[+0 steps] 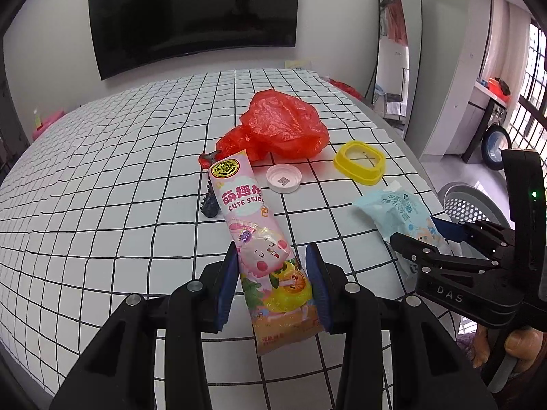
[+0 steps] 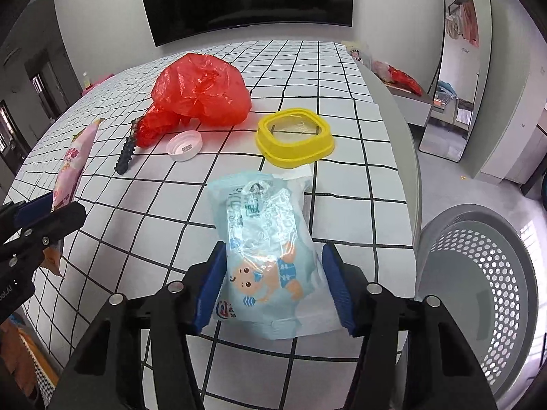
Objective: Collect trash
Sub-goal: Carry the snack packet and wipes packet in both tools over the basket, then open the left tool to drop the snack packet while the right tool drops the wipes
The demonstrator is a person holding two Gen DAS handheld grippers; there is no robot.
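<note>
Your left gripper (image 1: 273,283) straddles the pink "Cute Stick" snack wrapper (image 1: 263,249) lying on the checked tablecloth (image 1: 102,205), blue pads just beside its edges, though I can't tell if they're pinching. Your right gripper (image 2: 273,283) brackets the pale blue wet-wipes pack (image 2: 266,239) near the table's edge; grip unclear too. The perforated grey bin (image 2: 478,273) sits beside it.

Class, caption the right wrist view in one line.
Right gripper straddles a blue wet-wipes pack on the checked table beside a grey perforated bin.
</note>
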